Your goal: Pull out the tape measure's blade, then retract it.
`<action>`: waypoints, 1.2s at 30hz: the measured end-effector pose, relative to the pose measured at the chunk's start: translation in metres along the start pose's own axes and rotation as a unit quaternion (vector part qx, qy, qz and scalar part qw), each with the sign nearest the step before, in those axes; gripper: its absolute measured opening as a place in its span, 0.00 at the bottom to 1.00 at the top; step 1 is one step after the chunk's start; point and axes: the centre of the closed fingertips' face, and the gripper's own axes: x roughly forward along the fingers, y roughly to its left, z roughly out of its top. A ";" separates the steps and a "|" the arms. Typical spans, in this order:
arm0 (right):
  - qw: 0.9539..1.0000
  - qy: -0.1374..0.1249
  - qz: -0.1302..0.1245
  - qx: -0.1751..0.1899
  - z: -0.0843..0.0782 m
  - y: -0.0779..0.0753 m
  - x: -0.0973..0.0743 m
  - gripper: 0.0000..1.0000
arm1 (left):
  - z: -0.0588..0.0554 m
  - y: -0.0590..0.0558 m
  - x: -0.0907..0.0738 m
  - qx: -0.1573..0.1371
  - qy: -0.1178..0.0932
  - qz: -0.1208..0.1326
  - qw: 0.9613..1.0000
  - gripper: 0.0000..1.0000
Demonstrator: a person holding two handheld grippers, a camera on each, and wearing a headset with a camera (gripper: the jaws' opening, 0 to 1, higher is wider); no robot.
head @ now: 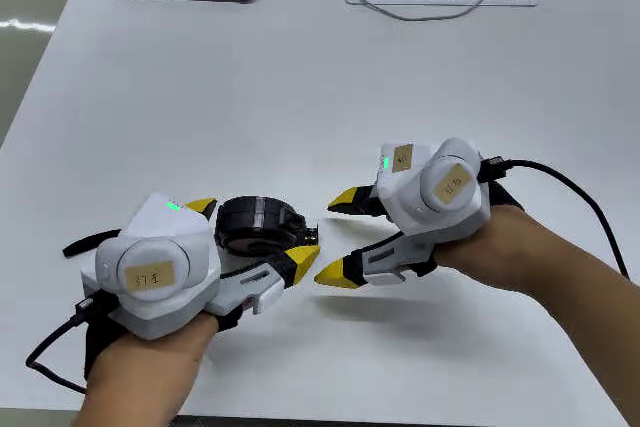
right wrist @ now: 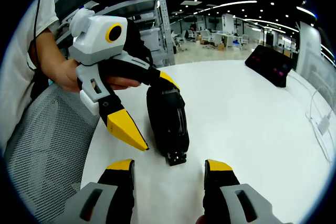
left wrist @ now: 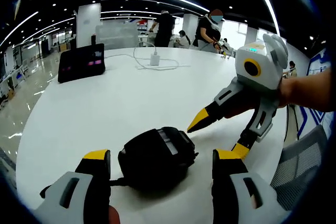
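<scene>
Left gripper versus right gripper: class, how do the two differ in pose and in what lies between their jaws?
The left gripper has its jaws on either side of the black tape measure, with gaps showing; the right gripper has nothing between its jaws. The left gripper reaches from the tape measure's back; the right gripper faces its front end. Both are open, with yellow jaw tips and white bodies.

my head view looks down on the tape measure (head: 258,225) from above, a little way off. my left gripper view sits low, close to it; my right gripper view faces it from the opposite side. all three share it.
</scene>
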 end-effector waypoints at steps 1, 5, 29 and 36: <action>1.000 -0.002 -0.001 0.002 0.000 0.000 -0.001 0.52 | 0.000 0.001 -0.001 0.003 0.000 -0.001 1.000 0.77; 1.000 -0.010 -0.011 0.007 -0.001 0.002 -0.005 0.56 | -0.003 0.003 -0.004 0.025 0.007 -0.010 1.000 0.78; 0.997 -0.029 -0.057 0.036 -0.012 0.006 -0.034 0.73 | -0.012 0.003 -0.026 0.111 0.024 -0.065 0.991 0.81; 0.996 -0.035 -0.074 0.045 -0.014 0.005 -0.048 0.78 | -0.012 0.007 -0.034 0.110 0.020 -0.073 0.991 0.84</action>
